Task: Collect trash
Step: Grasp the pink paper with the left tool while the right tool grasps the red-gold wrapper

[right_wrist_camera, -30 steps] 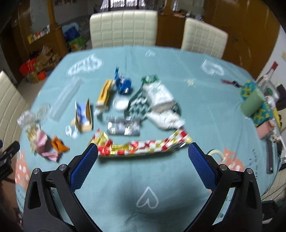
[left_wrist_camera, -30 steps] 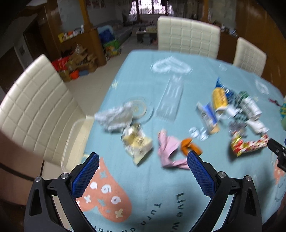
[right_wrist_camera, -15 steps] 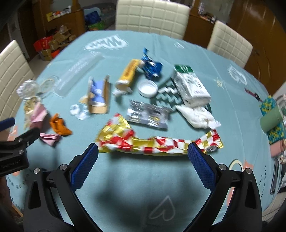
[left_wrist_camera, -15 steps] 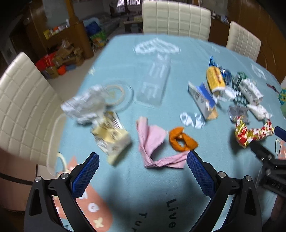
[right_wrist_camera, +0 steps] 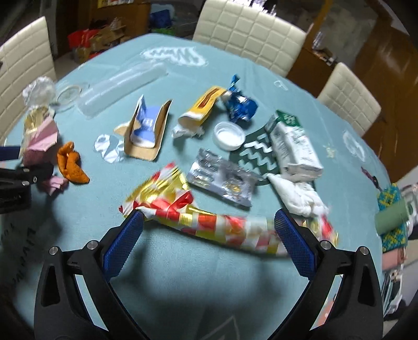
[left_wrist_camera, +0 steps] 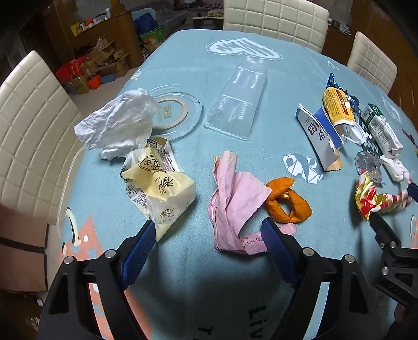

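Trash lies scattered on a light-blue tablecloth (left_wrist_camera: 287,78). My left gripper (left_wrist_camera: 207,230) is open, low over the table, with a crumpled pink wrapper (left_wrist_camera: 232,201) between its fingers, an orange peel (left_wrist_camera: 287,201) by the right finger and a yellow bag (left_wrist_camera: 159,188) by the left. My right gripper (right_wrist_camera: 207,221) is open around a long red-gold foil wrapper (right_wrist_camera: 209,217), also in the left wrist view (left_wrist_camera: 376,198). The pink wrapper (right_wrist_camera: 41,136) and peel (right_wrist_camera: 70,163) show at the left of the right wrist view.
A white plastic bag (left_wrist_camera: 117,123), clear lid (left_wrist_camera: 175,112) and clear tray (left_wrist_camera: 240,96) lie beyond the left gripper. A torn blue carton (right_wrist_camera: 146,125), silver blister pack (right_wrist_camera: 222,180), white cap (right_wrist_camera: 228,134), green-white carton (right_wrist_camera: 292,146) and tissue (right_wrist_camera: 297,196) lie beyond the right. Cream chairs (left_wrist_camera: 274,18) surround the table.
Both grippers have moved forward and down toward the table. The pink wrapper now sits between the left fingers, and the foil wrapper sits between the right fingers.
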Tool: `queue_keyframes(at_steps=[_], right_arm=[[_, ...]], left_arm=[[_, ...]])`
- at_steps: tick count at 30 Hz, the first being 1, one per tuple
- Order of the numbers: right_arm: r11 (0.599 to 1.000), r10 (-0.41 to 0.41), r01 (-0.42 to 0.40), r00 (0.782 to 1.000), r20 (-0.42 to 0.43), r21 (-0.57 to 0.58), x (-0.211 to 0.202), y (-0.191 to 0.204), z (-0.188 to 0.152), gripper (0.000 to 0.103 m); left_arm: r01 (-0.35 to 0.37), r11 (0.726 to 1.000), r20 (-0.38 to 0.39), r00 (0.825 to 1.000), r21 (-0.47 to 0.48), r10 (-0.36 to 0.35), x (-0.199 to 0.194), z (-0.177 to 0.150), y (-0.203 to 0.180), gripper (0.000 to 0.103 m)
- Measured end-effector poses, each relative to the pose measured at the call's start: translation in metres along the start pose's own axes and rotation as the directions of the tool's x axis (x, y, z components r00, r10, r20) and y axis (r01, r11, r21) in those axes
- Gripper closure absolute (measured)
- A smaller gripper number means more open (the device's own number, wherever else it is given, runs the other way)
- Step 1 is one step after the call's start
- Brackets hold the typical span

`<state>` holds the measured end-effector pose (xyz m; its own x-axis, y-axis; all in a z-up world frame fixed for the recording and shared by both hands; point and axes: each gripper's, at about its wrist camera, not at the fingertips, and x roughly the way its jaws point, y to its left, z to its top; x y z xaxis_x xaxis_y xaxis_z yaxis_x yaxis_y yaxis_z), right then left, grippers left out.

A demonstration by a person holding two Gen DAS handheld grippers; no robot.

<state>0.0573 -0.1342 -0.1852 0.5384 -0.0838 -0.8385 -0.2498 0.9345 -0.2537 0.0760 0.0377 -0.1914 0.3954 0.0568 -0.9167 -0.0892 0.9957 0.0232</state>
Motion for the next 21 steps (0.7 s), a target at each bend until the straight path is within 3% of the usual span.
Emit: queue_keyframes(at_steps=[2, 4, 6, 10, 12, 16, 21], right_arm=[[0.999, 0.037, -0.035, 0.998, -0.058, 0.037, 0.014, -0.006, 0.000, 0.004], [0.984, 0.114, -0.101, 0.989, -0.091, 0.145, 0.025, -0.022, -0.001, 0.007], [0.962, 0.188, -0.162, 0.976, -0.105, 0.222, 0.031, -0.035, -0.002, 0.008], [0.962, 0.192, -0.168, 0.977, -0.095, 0.216, 0.021, -0.038, -0.001, 0.028], [0.961, 0.196, -0.170, 0.975, -0.104, 0.217, 0.019, -0.040, -0.002, 0.034], [0.962, 0.186, -0.158, 0.977, -0.108, 0.224, 0.008, -0.043, -0.011, 0.019], [0.952, 0.191, -0.145, 0.970, -0.152, 0.268, 0.007, -0.043, -0.033, 0.019]], left_arm=[[0.012, 1.000, -0.004, 1.000, -0.006, -0.012, 0.002, 0.001, 0.000, 0.029], [0.008, 1.000, 0.004, 1.000, -0.002, -0.008, 0.002, 0.001, -0.002, 0.036], [-0.001, 1.000, 0.014, 1.000, 0.011, 0.000, 0.001, 0.001, -0.004, 0.050], [-0.009, 0.999, 0.020, 1.000, 0.032, 0.008, -0.003, -0.001, -0.007, 0.070], [-0.005, 0.999, 0.012, 1.000, 0.034, 0.004, -0.005, -0.003, -0.007, 0.072], [0.002, 0.999, 0.023, 1.000, 0.032, -0.003, -0.011, -0.009, -0.004, 0.072], [0.013, 0.999, 0.014, 1.000, 0.030, -0.013, -0.011, -0.017, -0.005, 0.072]])
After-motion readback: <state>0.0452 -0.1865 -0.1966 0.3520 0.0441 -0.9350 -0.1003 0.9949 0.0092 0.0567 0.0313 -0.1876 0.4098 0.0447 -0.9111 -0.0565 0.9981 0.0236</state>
